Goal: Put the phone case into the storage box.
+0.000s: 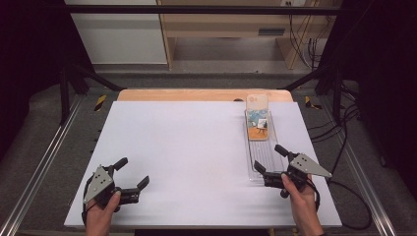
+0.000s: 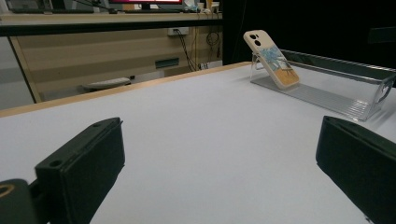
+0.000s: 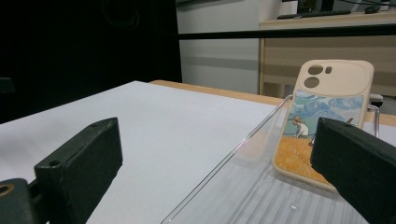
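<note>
Phone case [image 1: 257,117] propped upright in clear tray [image 1: 260,156]; toppling risk noted.
Right gripper [image 1: 270,161], jaws apart, is stationed at the tray's near end; a nudged tray wall could tip it. Left gripper [image 1: 132,172] is held apart, idle.

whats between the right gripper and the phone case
Just the ribbed floor of the clear tray, bare from the right gripper up to the phone case leaning at the far end. High view and right gripper view both show it.
</note>
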The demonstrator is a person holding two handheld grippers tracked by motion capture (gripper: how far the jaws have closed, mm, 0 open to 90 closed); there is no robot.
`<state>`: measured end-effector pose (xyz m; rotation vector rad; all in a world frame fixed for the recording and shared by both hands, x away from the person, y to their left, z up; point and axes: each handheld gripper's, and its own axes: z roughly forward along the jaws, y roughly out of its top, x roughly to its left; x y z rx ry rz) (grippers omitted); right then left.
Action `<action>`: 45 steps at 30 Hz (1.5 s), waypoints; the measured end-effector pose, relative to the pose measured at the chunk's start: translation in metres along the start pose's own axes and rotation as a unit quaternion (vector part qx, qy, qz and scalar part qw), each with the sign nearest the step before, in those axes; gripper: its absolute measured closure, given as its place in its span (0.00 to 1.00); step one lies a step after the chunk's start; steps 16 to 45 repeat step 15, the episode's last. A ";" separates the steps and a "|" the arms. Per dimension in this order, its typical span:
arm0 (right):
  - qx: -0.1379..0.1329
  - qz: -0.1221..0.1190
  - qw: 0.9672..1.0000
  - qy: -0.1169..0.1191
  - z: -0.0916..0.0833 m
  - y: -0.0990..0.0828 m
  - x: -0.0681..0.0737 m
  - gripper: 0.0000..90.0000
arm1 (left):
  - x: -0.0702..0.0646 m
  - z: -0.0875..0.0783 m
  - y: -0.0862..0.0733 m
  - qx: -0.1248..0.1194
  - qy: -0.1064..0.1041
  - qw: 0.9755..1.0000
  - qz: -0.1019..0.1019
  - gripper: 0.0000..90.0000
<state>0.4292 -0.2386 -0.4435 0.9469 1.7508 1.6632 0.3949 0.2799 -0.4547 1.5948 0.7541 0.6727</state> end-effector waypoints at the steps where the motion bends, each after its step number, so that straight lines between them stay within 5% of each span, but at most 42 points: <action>1: 0.000 0.001 1.000 -0.001 0.001 0.000 0.000 0.03 | 0.000 0.000 0.000 0.000 0.000 1.000 0.000 0.01; 45: 0.008 -0.015 1.000 -0.012 0.000 -0.003 0.005 0.03 | -0.004 0.005 0.000 0.001 -0.009 1.000 0.003 0.01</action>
